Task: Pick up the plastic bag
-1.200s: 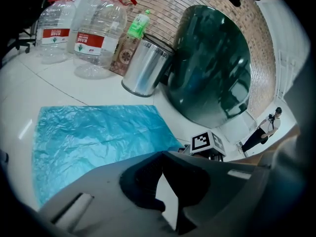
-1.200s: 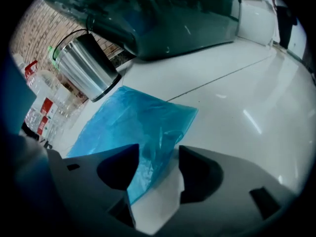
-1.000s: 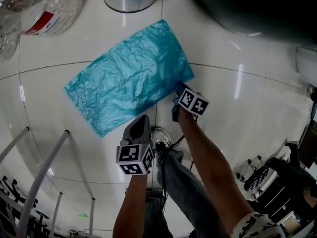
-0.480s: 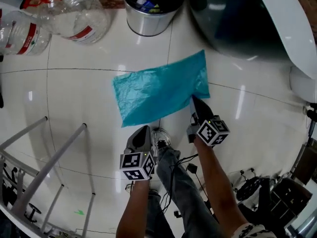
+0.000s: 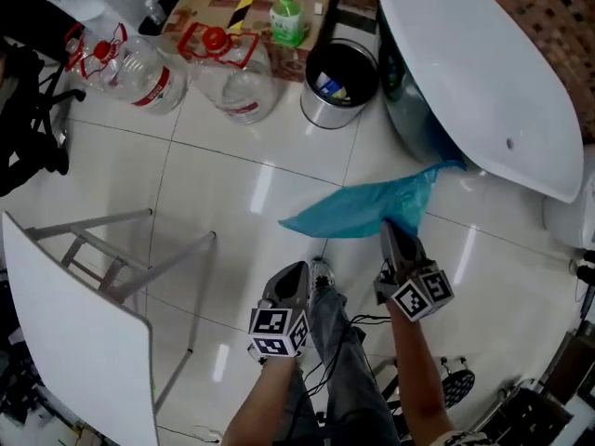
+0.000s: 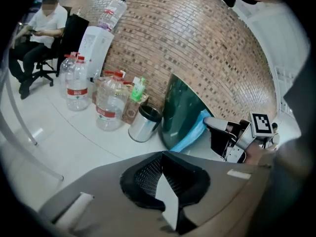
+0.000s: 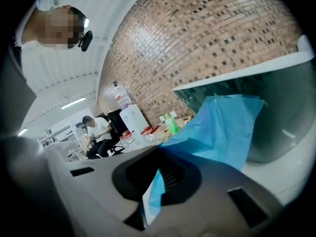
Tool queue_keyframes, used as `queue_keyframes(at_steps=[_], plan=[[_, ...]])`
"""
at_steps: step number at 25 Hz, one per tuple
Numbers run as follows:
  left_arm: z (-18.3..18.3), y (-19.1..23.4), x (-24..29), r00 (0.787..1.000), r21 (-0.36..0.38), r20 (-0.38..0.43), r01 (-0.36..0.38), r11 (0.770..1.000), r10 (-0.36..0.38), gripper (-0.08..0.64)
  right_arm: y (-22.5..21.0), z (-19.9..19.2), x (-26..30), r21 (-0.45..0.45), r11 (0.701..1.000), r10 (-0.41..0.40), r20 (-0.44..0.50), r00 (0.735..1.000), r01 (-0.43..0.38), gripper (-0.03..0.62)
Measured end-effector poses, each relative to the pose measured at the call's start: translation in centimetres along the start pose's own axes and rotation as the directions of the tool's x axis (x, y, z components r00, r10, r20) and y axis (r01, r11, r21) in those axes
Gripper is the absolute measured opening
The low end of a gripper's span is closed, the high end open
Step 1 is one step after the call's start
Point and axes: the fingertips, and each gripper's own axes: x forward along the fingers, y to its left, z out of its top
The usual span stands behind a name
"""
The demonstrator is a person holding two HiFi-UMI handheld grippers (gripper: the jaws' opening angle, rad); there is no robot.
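Two grippers in shot, only one doing work. R gripper (image 5: 390,235) has its fingers pinched right down on a corner of the blue plastic bag (image 5: 363,212). The film is thin, so they have to close to almost nothing to keep hold. In the right gripper view a blue strip sits squeezed btwn them, w/ the rest of the sheet billowing up ahead.

The bag hangs from that one pinch above the tiled floor (image 5: 214,203) and spreads out to the left. Its far corner reaches toward the big tilted dark-green tub w/ white rim (image 5: 483,100); can't tell if it touches. The metal bin (image 5: 339,80) stands just beyond.

L gripper (image 5: 297,272) has its fingers together w/ nothing in them. It's held low by my leg, apart from the bag. I reckon it's parked there bc one grip is enough for smth this light. Pick looks done to me.
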Motion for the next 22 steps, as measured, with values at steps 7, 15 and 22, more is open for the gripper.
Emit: queue_keyframes(at_steps=[7,15,22], plan=[[8.7,-2.1,-10.3,0.991,-0.019,0.128,-0.047,0.999,0.049,0.001,13.1,12.5,-2.7,-0.158,0.967,0.211,0.048,0.976,-0.201,0.012],[16.4,-0.1,-22.2,0.935,-0.11,0.298,-0.165,0.98,0.191,0.0,26.2,22.0,-2.4,-0.242,0.878,0.438,0.056,0.897,-0.414,0.012],[21.9,2.3,-34.4,0.838,-0.186,0.451,-0.25,0.95,0.308,0.0,40.1,32.9,-2.3,-0.42,0.727,0.634,0.106,0.766,-0.543,0.012]])
